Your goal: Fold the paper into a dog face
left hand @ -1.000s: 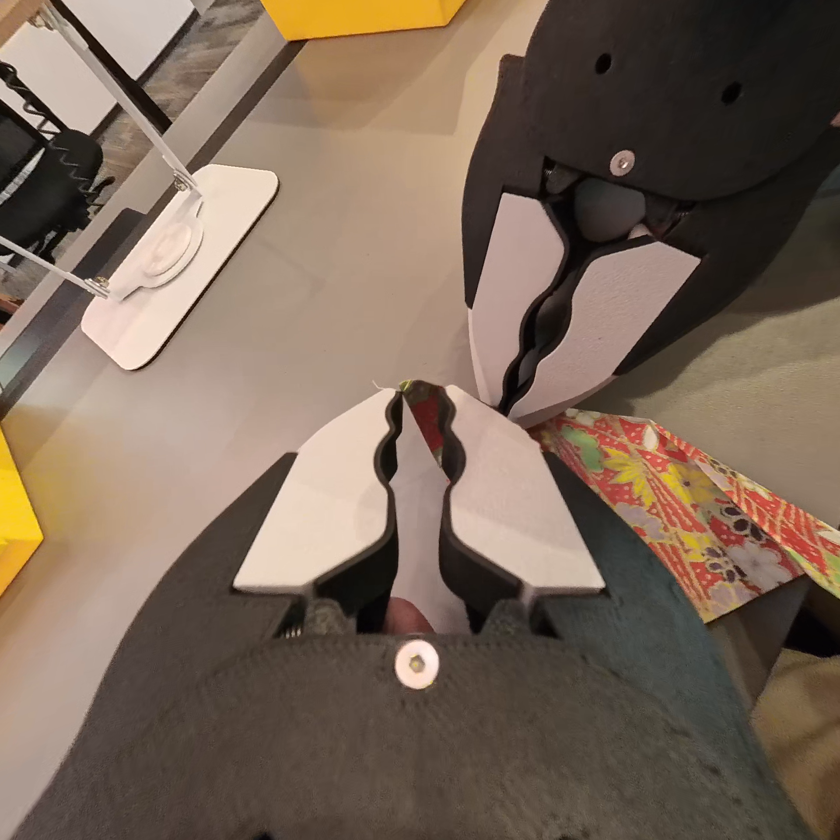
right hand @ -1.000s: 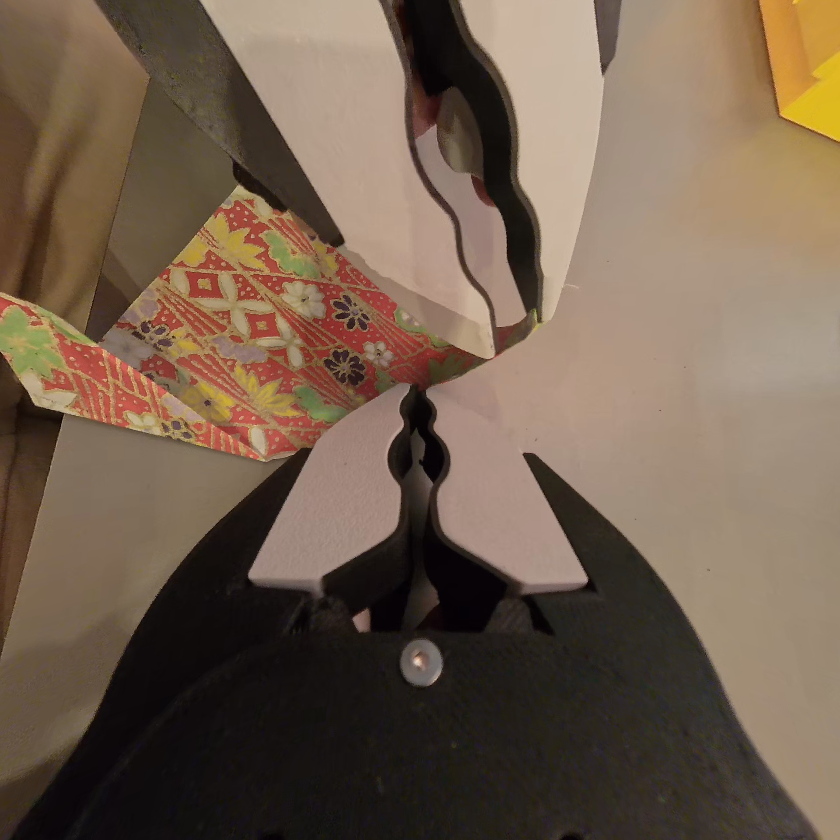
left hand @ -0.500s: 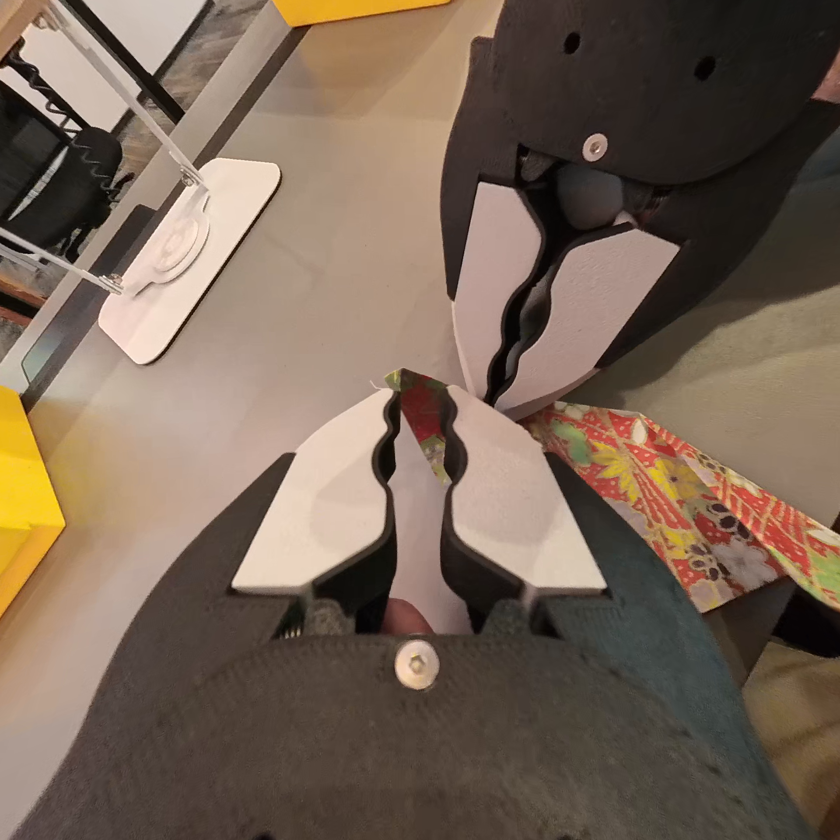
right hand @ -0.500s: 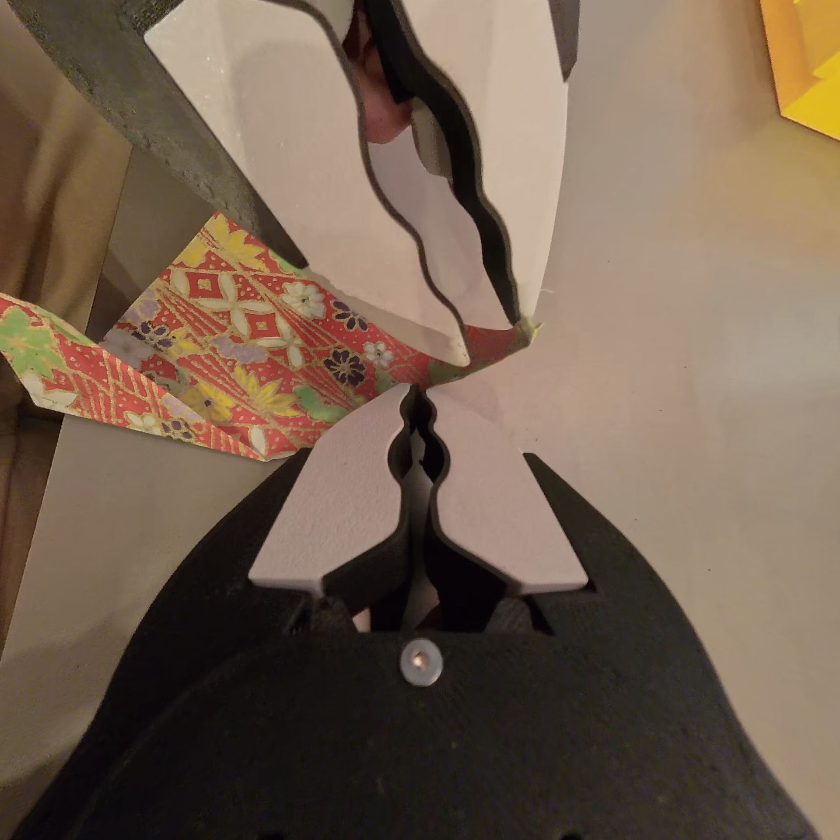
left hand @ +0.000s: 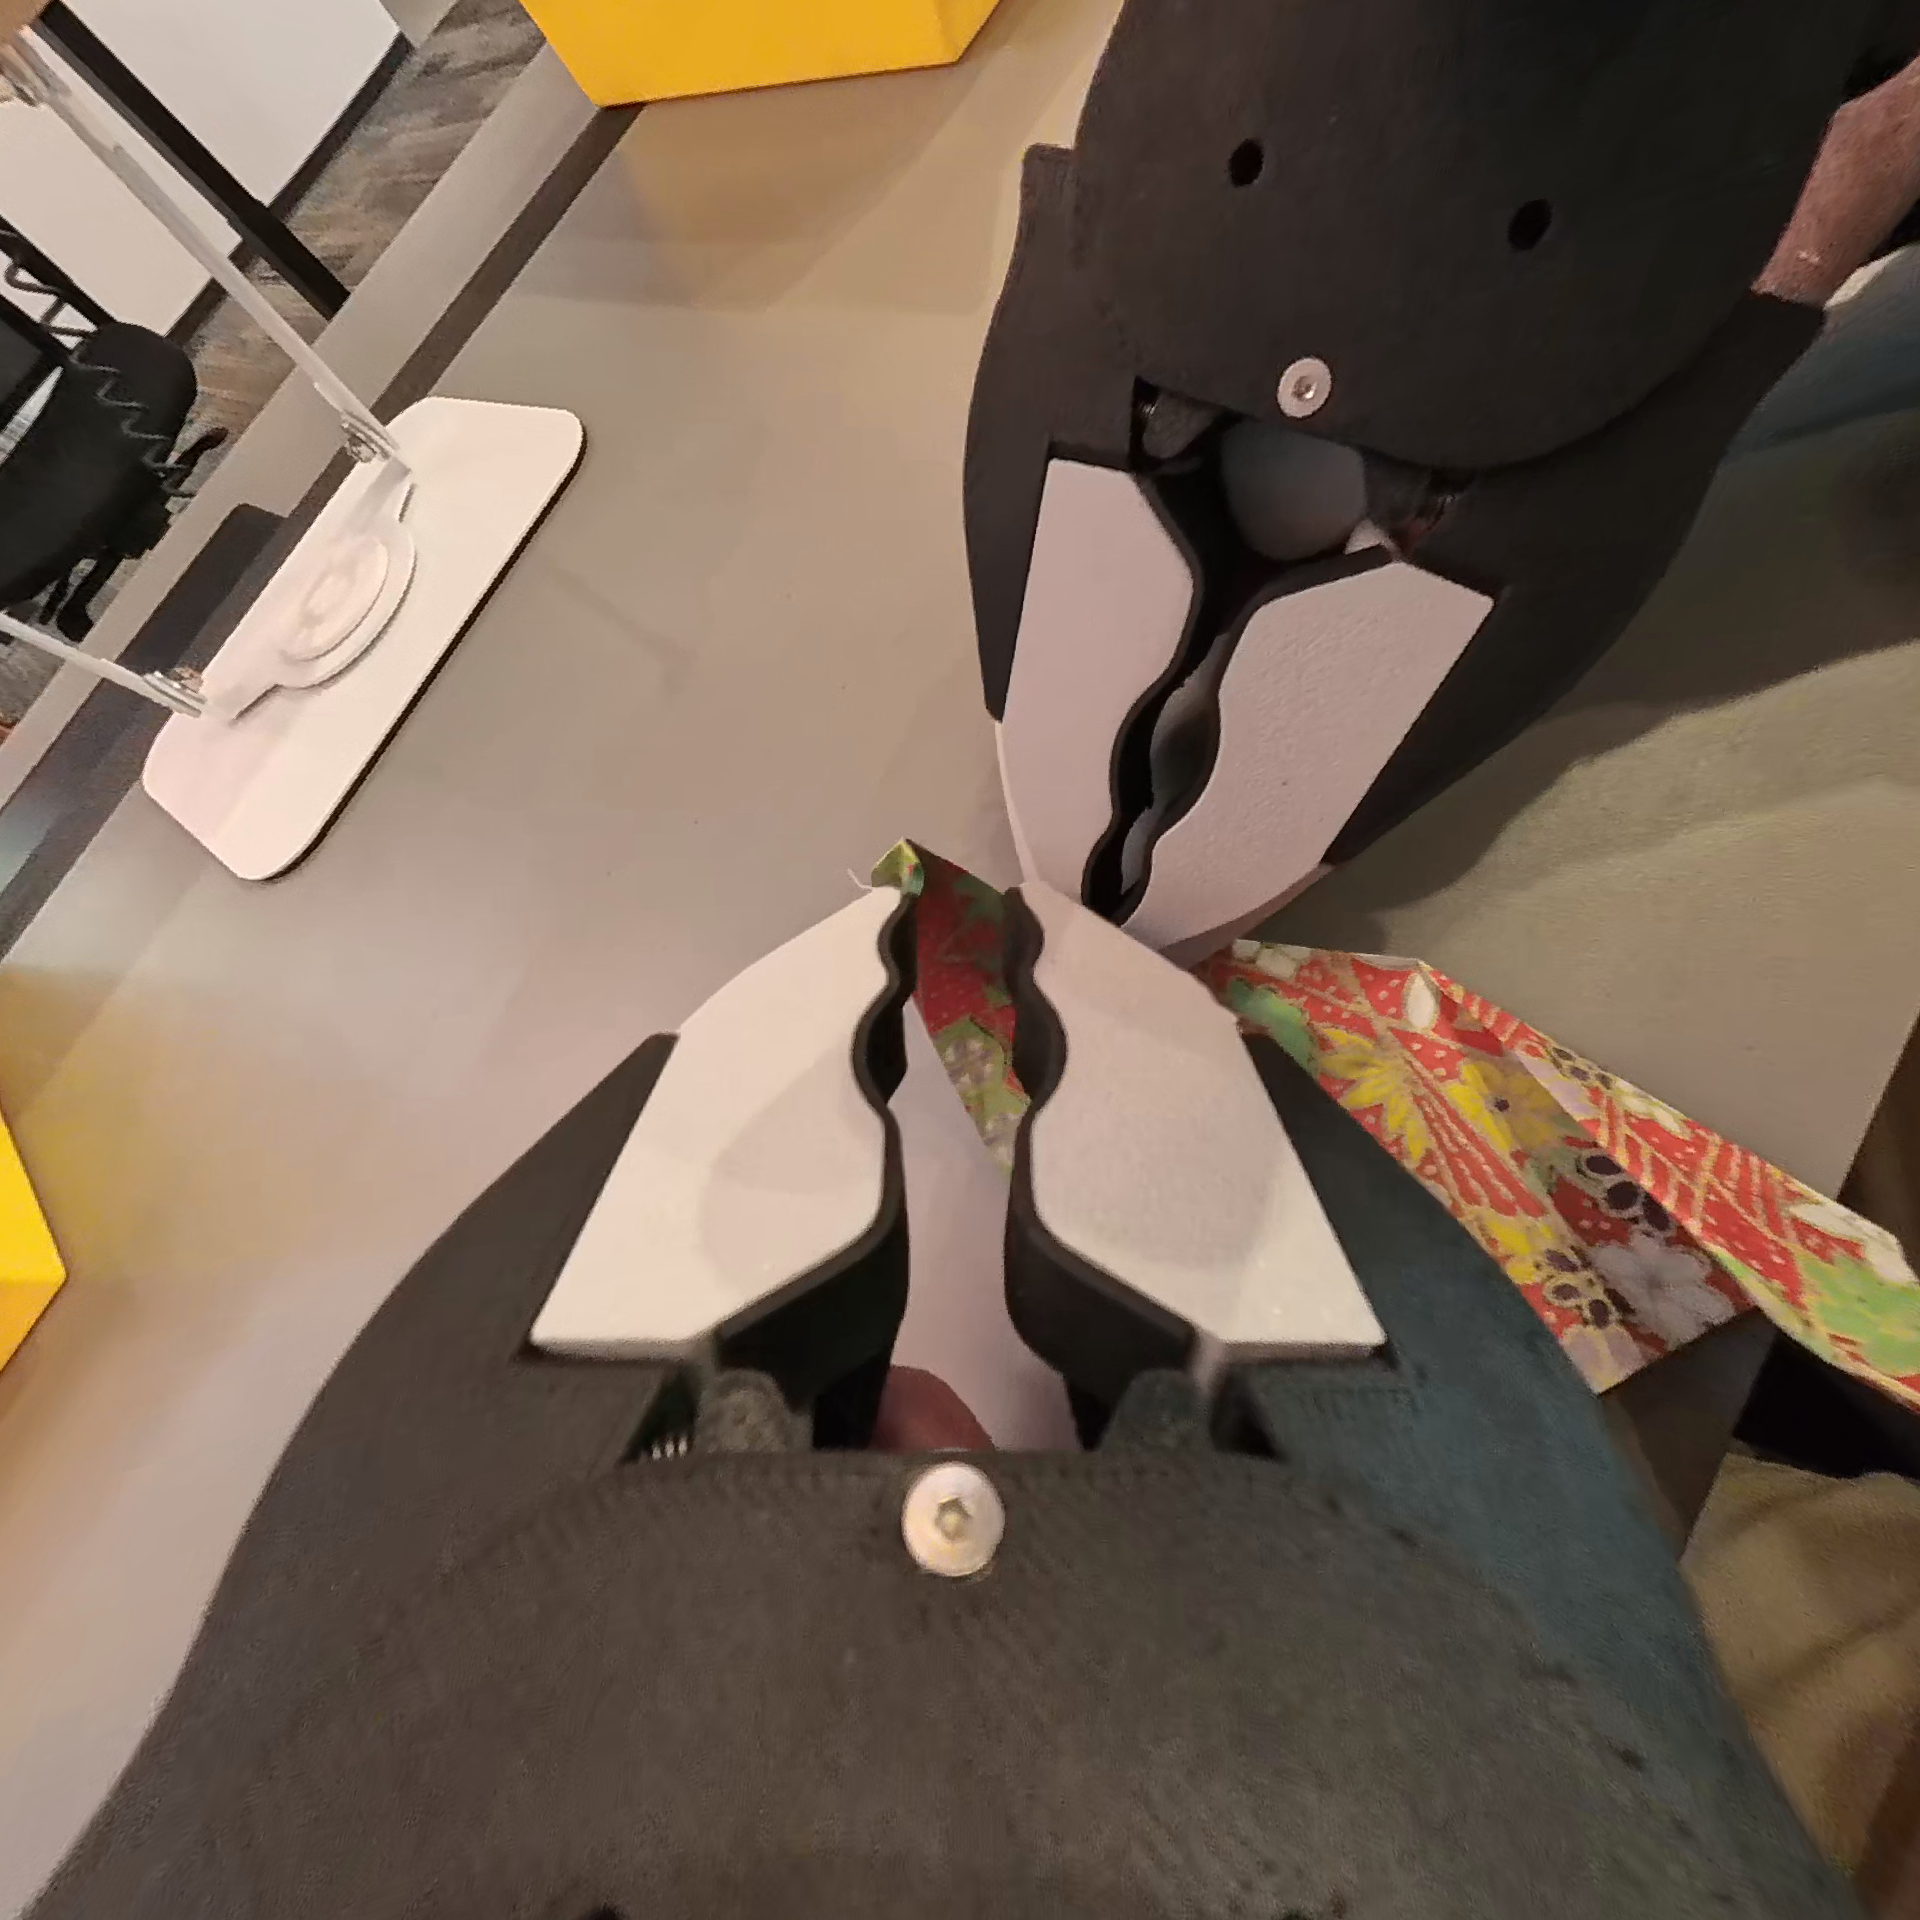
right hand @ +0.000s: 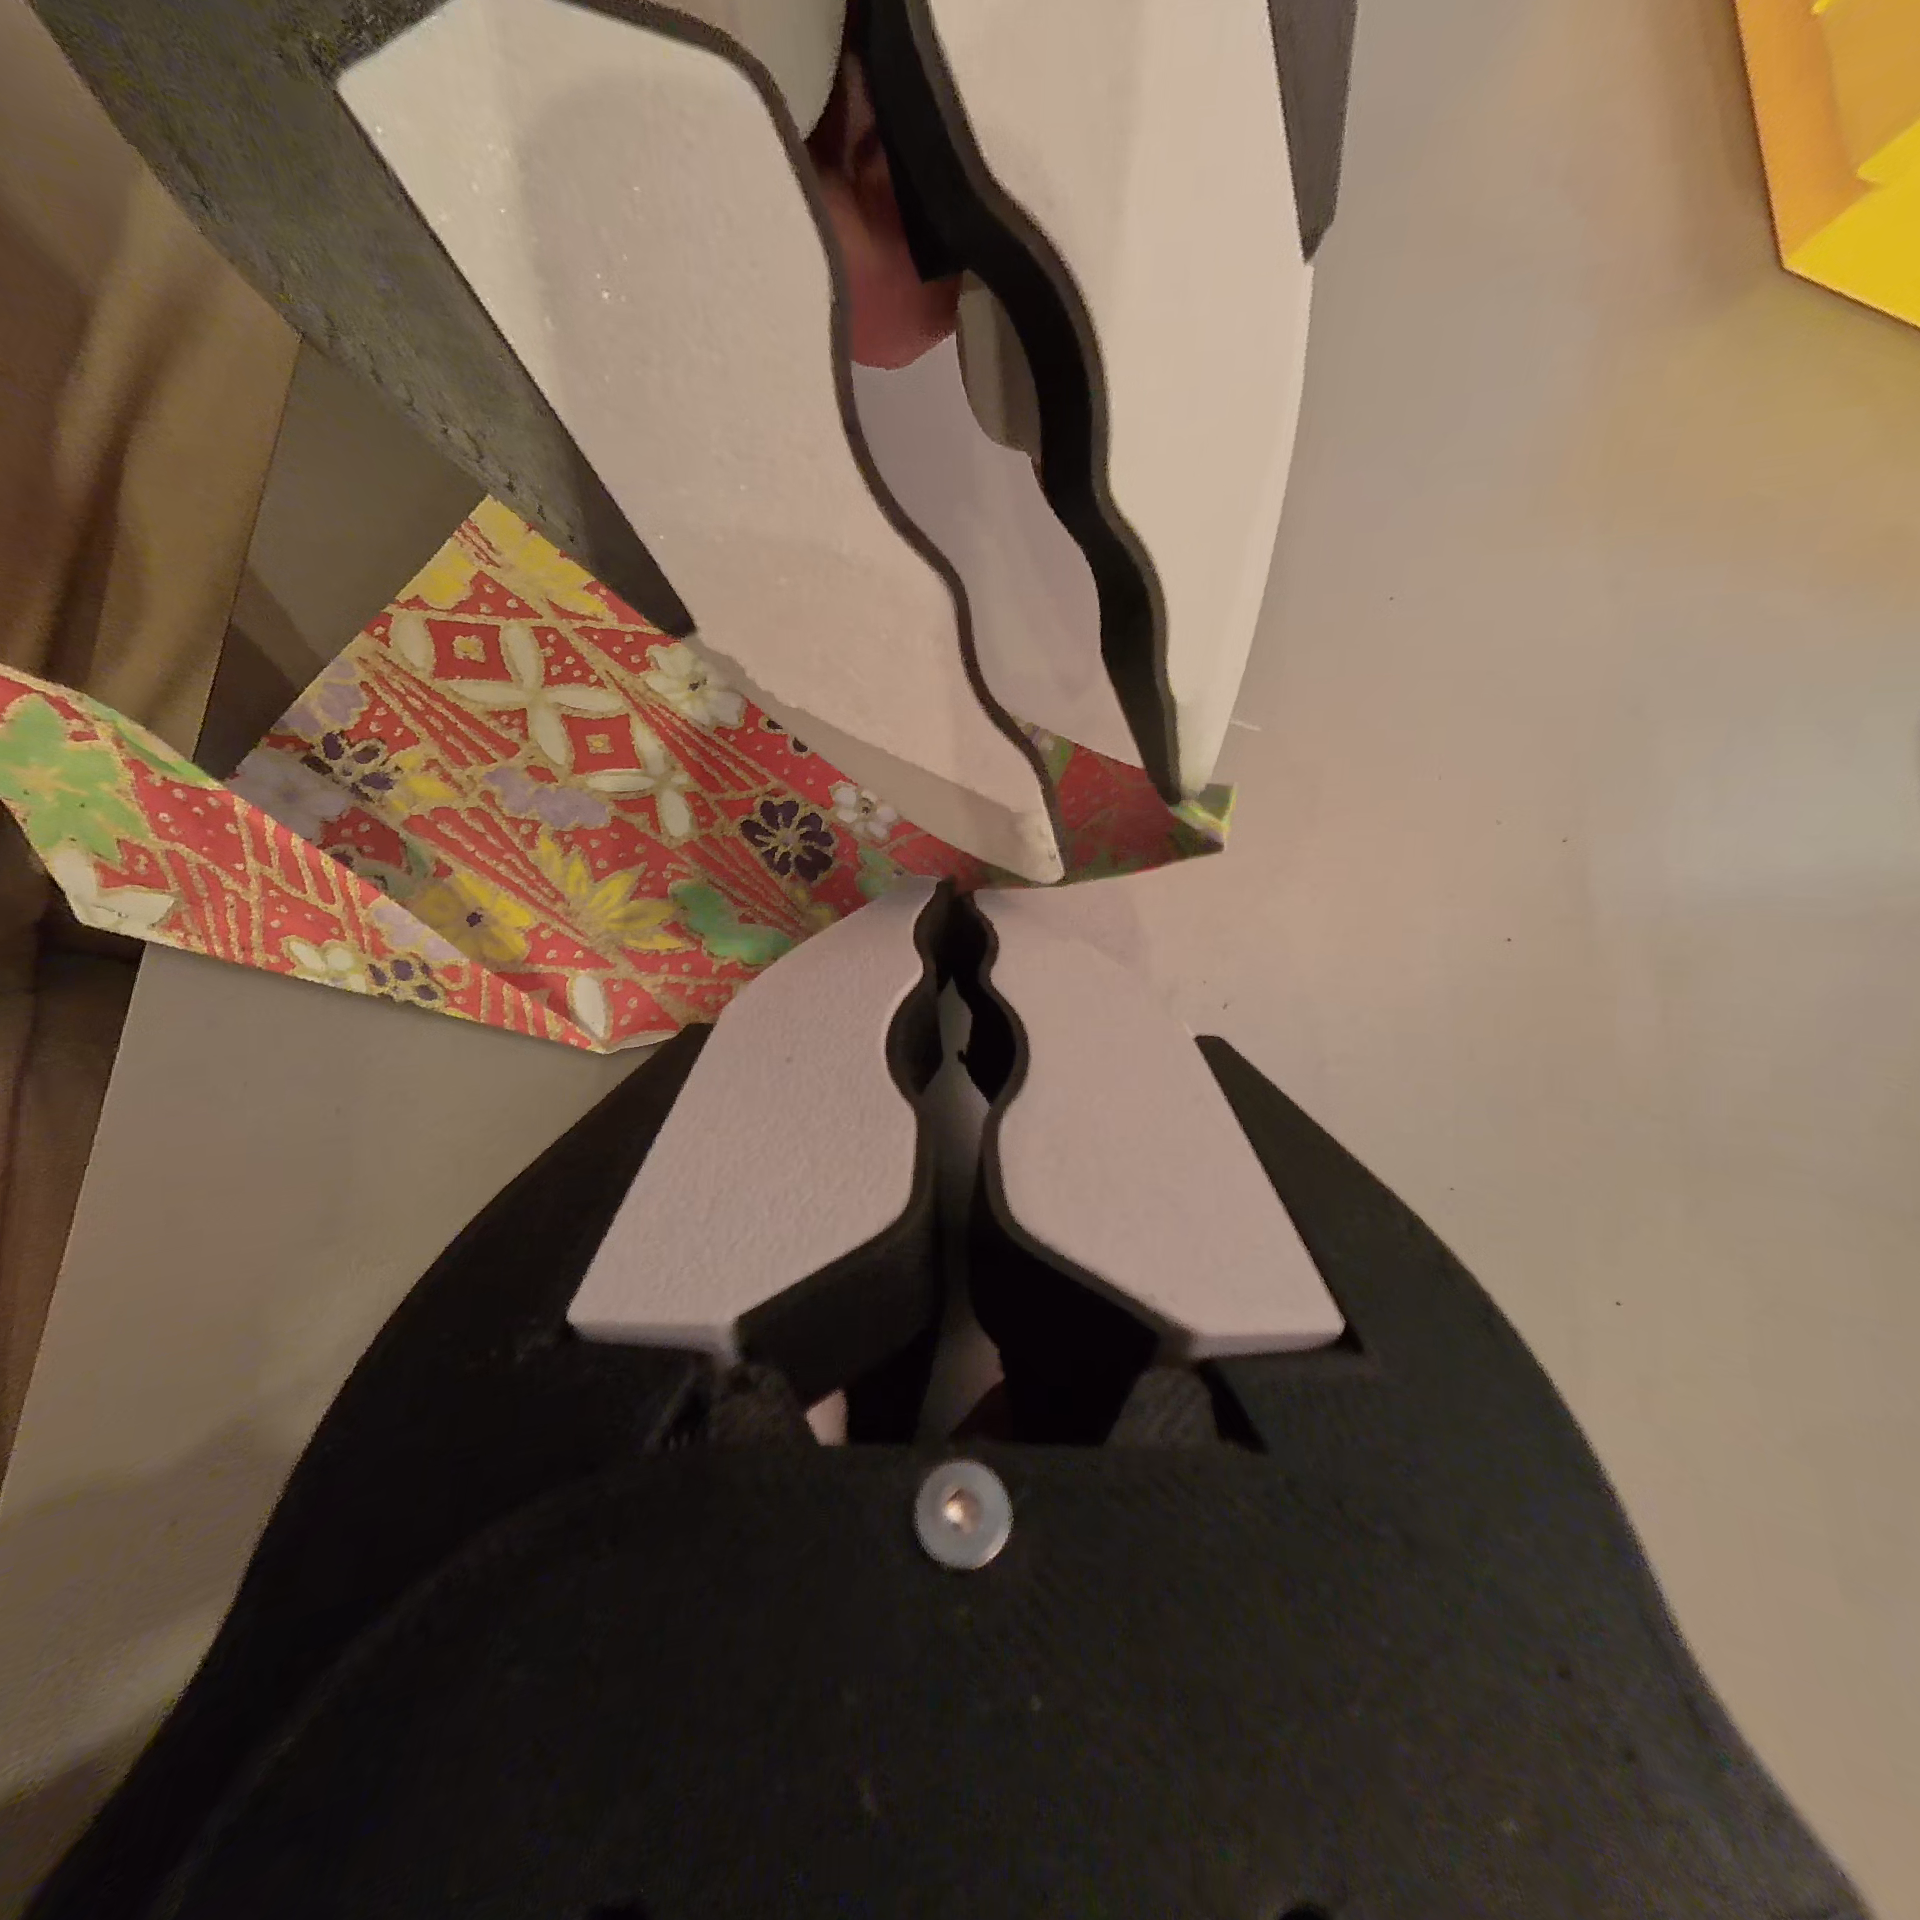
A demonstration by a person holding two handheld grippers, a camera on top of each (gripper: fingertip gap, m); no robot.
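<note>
The red floral origami paper (left hand: 1507, 1143) lies at the table's near edge, one end hanging past it. It also shows in the right wrist view (right hand: 540, 831). My left gripper (left hand: 961, 904) is narrowly open, and a turned-up corner flap (left hand: 956, 997) stands between its fingers. From the right wrist view, that gripper (right hand: 1117, 826) has its tips down on the paper, and the corner pokes out beyond them. My right gripper (right hand: 951, 904) is shut. Its tips touch the paper's edge right beside the left gripper's tips. I see no paper between its jaws.
A white stand base (left hand: 343, 623) with clear legs sits on the grey table (left hand: 675, 727) at the far left. Yellow boxes stand at the back (left hand: 769, 42) and at the left edge (left hand: 16, 1278). Beige cloth (left hand: 1818, 1662) lies past the table's near edge.
My left gripper's fingers have spread slightly, and more of the paper's corner flap now shows between them. The right gripper has stayed shut at the same spot.
</note>
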